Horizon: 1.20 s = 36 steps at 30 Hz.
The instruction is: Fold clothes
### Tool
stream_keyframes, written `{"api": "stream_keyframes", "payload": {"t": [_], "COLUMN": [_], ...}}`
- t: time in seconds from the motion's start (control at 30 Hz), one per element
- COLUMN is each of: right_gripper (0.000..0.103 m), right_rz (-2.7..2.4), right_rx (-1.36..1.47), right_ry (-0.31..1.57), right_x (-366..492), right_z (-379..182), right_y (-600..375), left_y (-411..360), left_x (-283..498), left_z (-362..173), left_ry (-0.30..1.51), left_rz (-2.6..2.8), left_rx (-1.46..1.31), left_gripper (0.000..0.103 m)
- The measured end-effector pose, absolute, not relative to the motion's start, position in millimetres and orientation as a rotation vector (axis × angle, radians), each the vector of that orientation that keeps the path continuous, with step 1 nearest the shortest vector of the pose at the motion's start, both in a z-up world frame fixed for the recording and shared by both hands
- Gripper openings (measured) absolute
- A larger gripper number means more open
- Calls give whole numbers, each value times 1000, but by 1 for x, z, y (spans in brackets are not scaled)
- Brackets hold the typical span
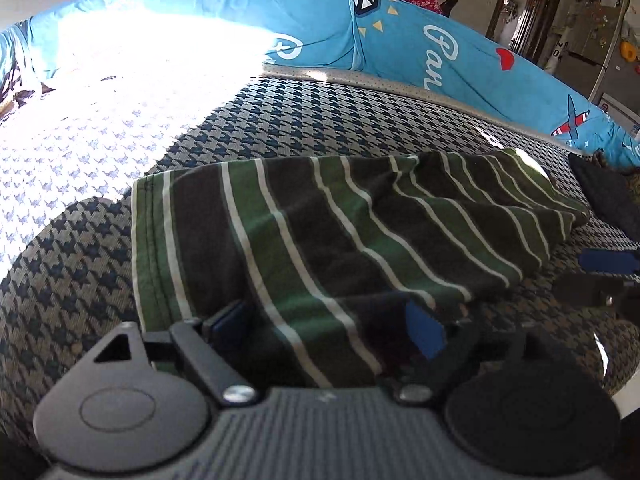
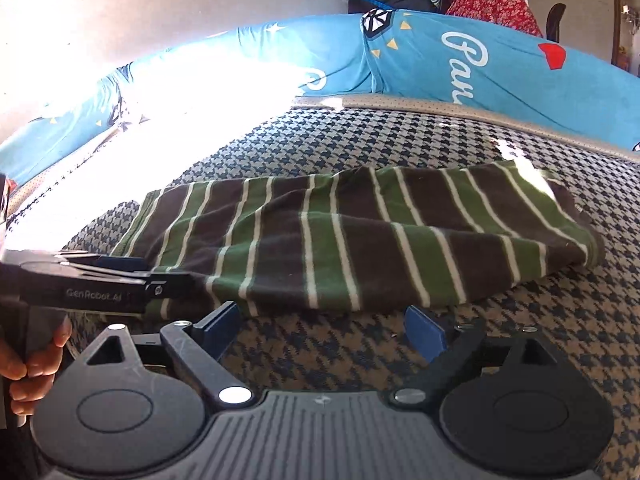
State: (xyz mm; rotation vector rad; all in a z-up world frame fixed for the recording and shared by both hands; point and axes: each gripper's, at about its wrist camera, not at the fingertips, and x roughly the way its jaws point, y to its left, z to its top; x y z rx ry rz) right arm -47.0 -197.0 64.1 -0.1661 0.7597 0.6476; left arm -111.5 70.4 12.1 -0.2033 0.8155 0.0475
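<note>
While the striped garment (image 1: 340, 240) lies folded across the houndstooth cover (image 1: 80, 280), I have my left gripper (image 1: 326, 328) at its near edge, jaws wide, the cloth draped between the two blue pads (image 1: 424, 330) and over the space between them. I cannot tell whether any fabric is actually pinched; the fingers look well apart. In the right wrist view the garment (image 2: 360, 240) stretches left to right in front of me, green and dark bands with thin white lines, its right end bunched and slightly raised. My right gripper (image 2: 324, 330) sits just short of the near hem, jaws wide, only bare cover between the fingers. The left gripper (image 2: 120, 280) comes in from the left, its tip touching the garment's near left corner, a hand (image 2: 28, 368) wrapped on its handle. A blue printed bolster (image 2: 460, 68) runs along the far side.
</note>
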Motion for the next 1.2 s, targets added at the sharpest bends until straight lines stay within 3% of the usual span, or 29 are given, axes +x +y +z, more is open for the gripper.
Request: {"api": "stream_keyframes", "payload": {"t": [0.17,0.47,1.1,1.17,1.2], "right_gripper": [89,89,89,82,69], "right_rz": [607,420,175,179,182], "right_rx": [-81,-64,108,98,93], "right_ry": [721,631,748,766,775], "right_x": [-12,51,151,155,157], "right_z": [76,90,54,47,44], "right_y": [-220,-242,-296,-292,-290], "left_y": [57,63,74,73,72], "left_x": [-113,-123,-106,-105,-104], "left_z": [8,14,11,10,9], "left_ry": [812,762,721,723,725], "left_rz": [33,26,85,89,89], "left_rx": [-143,-188,-263,-258,-253], "left_gripper": [93,93,95,95,95]}}
